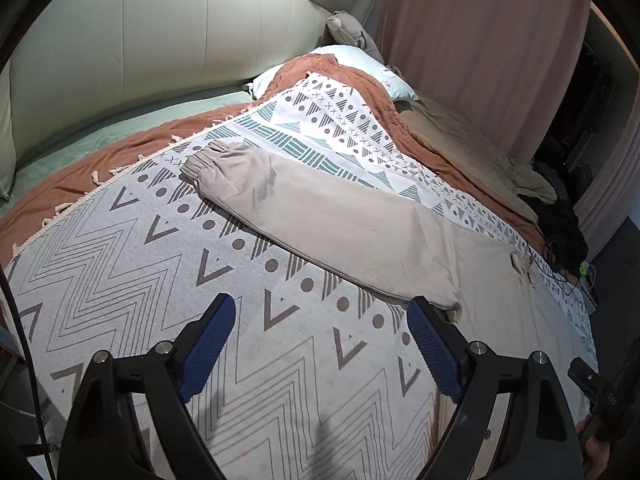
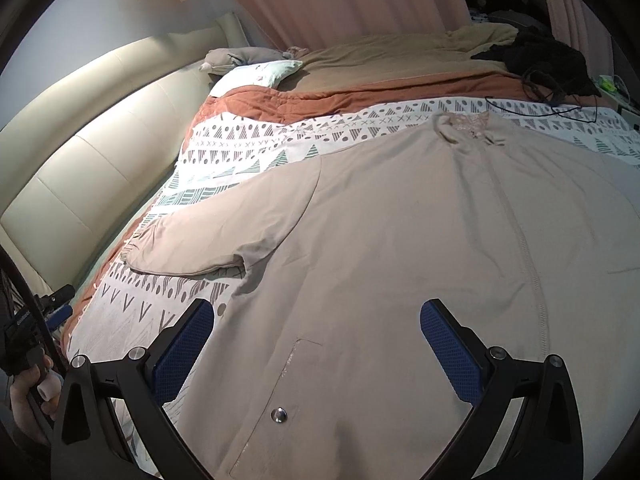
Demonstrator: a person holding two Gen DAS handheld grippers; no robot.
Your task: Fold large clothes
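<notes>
Both my tongs, left gripper (image 1: 320, 340) and right gripper (image 2: 316, 340), wide and empty; I'd pinch the jacket (image 2: 400, 240) sleeve (image 1: 320, 216) ahead by its cuff (not mid-fabric).

A plain beige jacket (image 2: 400, 240) is seen spread on a white throw (image 1: 160, 280) patterned with grey zigzags, chevrons, dots and triangles, with teal striped bands further up. A rust-orange blanket (image 1: 100, 168) is shown beneath the throw, over a pale green sheet (image 1: 120, 128). The headboard (image 1: 140, 40) is cream, the curtain (image 1: 480, 40) dusty pink, the pillow (image 2: 260, 74) pale blue. The pads (image 2: 184, 352) are dark blue on black frames.
</notes>
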